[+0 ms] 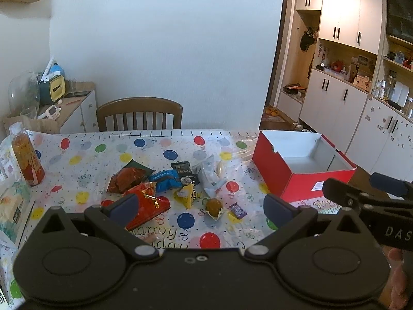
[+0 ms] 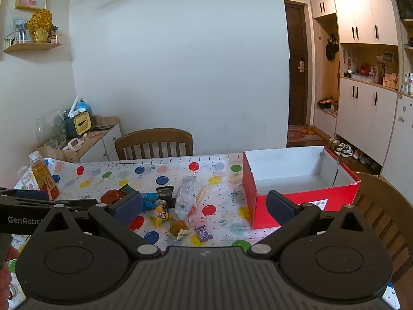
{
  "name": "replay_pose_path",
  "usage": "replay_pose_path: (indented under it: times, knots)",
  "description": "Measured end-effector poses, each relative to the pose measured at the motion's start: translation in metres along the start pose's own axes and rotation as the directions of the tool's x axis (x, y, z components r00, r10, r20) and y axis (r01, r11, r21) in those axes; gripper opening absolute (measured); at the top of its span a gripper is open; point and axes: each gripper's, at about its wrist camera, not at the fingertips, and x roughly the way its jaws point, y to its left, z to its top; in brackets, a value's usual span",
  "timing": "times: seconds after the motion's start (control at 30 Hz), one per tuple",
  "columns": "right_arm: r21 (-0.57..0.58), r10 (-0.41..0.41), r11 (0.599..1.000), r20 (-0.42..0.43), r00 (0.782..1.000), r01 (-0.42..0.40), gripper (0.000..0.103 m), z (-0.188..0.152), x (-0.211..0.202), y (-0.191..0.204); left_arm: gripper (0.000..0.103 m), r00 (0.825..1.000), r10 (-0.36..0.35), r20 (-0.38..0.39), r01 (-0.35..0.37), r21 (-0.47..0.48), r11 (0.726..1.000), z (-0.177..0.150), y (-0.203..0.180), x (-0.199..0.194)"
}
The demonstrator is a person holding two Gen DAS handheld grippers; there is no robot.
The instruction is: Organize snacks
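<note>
Grippers fill the bottom of both wrist views, each held above a table [image 1: 155, 139] draped in a balloon-print cloth. The left gripper [image 1: 201, 206] has its blue-padded fingers spread wide with nothing between them; the right gripper [image 2: 204, 206] is likewise splayed and empty. A person's hand [image 1: 398, 276] shows at the lower right edge of the left view, beneath the right gripper's black frame.

Just beyond the fingers, low in the centre of the frame, lie a small purple candy [image 1: 238, 210] and a round brown snack [image 1: 214, 206] in a clear wrapper, near one another. Behind them a loose heap of snacks sits mid-frame: a red packet [image 1: 152, 206] partly behind the left finger, a yellow packet [image 1: 187, 193], a blue packet [image 1: 166, 179], a dark red bag [image 1: 127, 179], a black packet [image 1: 183, 169] and a clear plastic bag [image 1: 207, 174], several touching or overlapping.

To the right of the heap and apart from it, a red box [image 1: 271, 170] with a white interior stands open at centre right, holding nothing visible. At the left edge a bottle [image 1: 27, 160] of orange drink stands upright.

Farther back a wooden chair [image 1: 139, 115] is tucked against the table's far side, a white wall behind it. White cabinets [image 1: 343, 15] line the upper right.
</note>
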Motion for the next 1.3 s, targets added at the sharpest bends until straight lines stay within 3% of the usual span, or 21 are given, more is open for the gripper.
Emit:
replay_pose_path:
  times: [1.3]
  knots:
    - [-0.002,-0.009,1.0,-0.003,1.0,0.009,0.103,0.0036,0.0018,0.0075,0.103,1.0,-0.022,0.0,0.022,0.003,1.0,0.0004,0.0026,0.0039]
